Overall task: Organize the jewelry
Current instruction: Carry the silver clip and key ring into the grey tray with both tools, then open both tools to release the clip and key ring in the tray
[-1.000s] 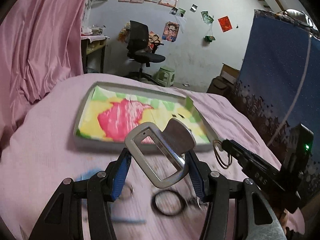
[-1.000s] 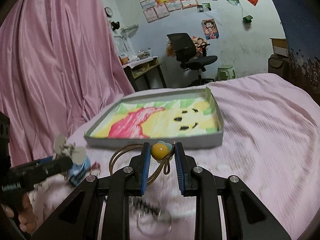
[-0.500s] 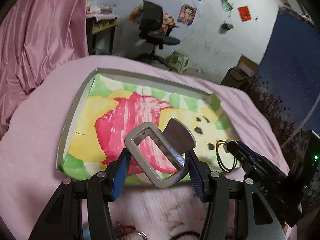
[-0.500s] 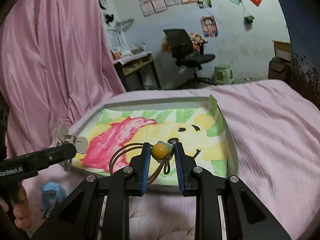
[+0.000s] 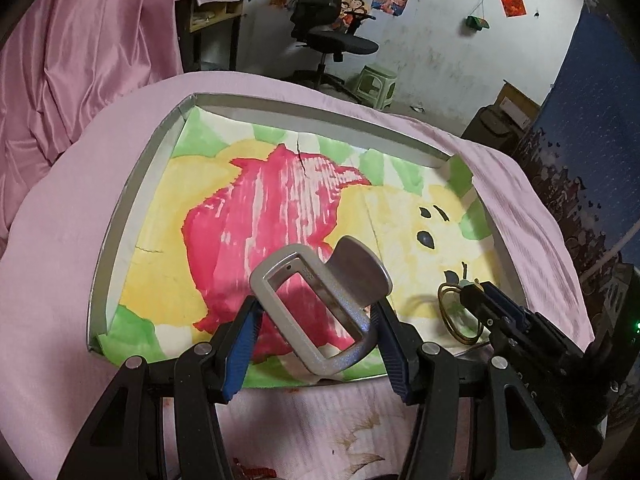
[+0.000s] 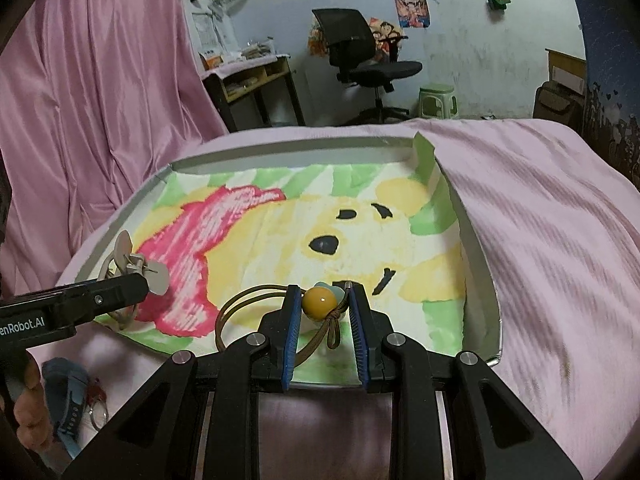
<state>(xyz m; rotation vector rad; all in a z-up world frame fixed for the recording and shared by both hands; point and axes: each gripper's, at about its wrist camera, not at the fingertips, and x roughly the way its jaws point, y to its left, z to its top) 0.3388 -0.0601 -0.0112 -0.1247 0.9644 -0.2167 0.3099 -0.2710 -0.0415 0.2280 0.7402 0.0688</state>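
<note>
Left tongs (image 5: 316,320) clamp a silver clip (image 5: 320,304); right tongs (image 6: 325,312) pinch a beaded hair tie (image 6: 280,308), both over the painted tray (image 5: 120,232).

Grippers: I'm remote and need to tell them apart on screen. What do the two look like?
Both look alike: the left gripper and right gripper have black angular linkage arms with silver pivot pins and ribbed blue finger pads. White lettering runs along the left one's black body in the right wrist view; a green light glows beside the right one.
</note>
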